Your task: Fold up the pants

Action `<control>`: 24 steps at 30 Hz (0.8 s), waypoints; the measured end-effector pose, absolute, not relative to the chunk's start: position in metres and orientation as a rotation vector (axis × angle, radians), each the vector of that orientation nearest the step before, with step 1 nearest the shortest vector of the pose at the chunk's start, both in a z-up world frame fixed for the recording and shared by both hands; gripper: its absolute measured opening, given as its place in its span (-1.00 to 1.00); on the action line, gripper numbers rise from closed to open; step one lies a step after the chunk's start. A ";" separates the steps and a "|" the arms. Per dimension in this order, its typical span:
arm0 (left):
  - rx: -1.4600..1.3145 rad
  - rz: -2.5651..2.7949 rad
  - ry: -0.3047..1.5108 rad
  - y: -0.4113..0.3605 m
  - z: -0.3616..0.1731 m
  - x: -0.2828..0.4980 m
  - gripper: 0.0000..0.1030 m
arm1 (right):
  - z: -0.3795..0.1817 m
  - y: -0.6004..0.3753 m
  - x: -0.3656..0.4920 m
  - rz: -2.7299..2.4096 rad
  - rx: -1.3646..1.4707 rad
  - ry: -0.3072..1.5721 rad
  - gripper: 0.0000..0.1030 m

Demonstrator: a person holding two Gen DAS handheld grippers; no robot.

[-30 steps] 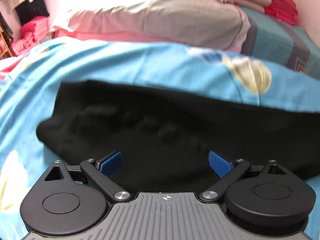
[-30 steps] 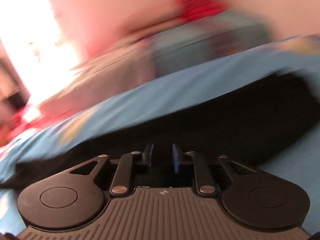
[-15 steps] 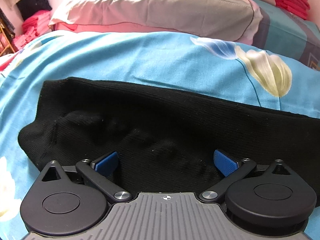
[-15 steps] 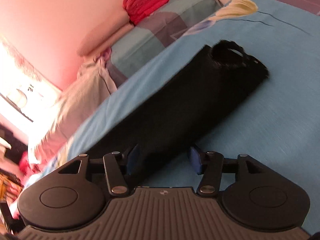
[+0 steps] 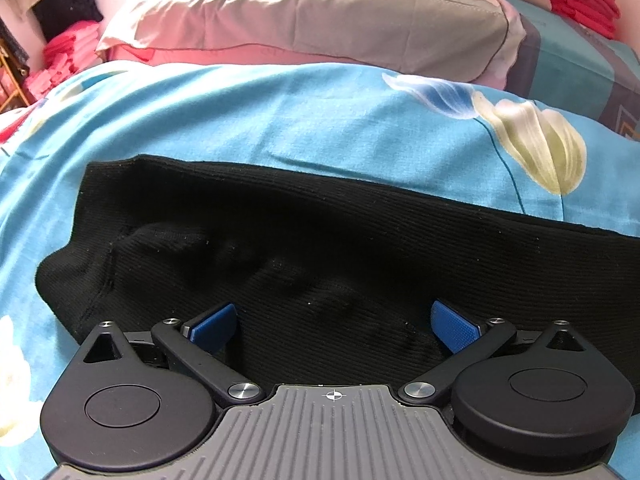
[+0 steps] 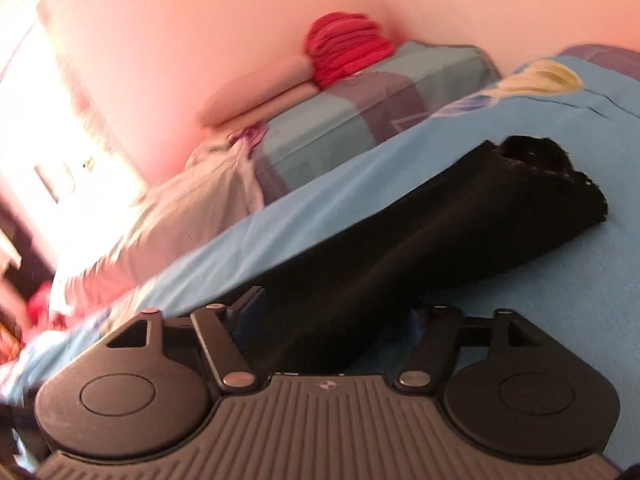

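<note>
Blue floral bed (image 5: 320, 120), black pants (image 5: 320, 240), pillow (image 5: 340, 20)

no readable text, labels or numbers appear anywhere.

- Pants (image 5: 360, 248): plain black, finely ribbed knit.
- Bedsheet (image 5: 240, 120) under the pants: sky blue, printed with a cream and a blue tulip (image 5: 532, 140).
- Pillow (image 5: 320, 20) beyond the pants: pale grey-beige, pink edge.
- Folded stack (image 6: 348, 48) far beyond the pants: red.
- Left gripper (image 5: 334, 324): black, blue pads (image 5: 456, 326).
</note>
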State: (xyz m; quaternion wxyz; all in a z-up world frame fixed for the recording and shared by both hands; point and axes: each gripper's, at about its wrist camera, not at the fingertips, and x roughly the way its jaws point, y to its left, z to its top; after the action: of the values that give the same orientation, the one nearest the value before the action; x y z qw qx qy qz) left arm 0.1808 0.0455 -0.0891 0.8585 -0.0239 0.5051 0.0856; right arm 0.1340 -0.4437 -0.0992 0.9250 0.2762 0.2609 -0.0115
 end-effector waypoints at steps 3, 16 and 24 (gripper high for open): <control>-0.051 0.178 1.058 0.046 -0.090 0.180 1.00 | -0.097 -0.435 0.140 -0.072 0.567 0.548 0.23; -0.078 0.167 1.005 0.067 -0.051 0.161 1.00 | -0.044 -0.299 0.128 -0.190 -0.203 0.362 -0.51; -0.126 0.247 0.966 0.117 -0.034 0.140 1.00 | -0.147 -0.087 0.083 0.255 -0.997 0.251 -0.65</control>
State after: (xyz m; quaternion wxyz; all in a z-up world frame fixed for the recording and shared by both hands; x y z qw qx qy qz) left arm 0.1402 0.1165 -0.0343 0.8764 -0.0606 0.4628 0.1185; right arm 0.0830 -0.0872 -0.1472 0.8629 -0.4757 0.1197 0.1217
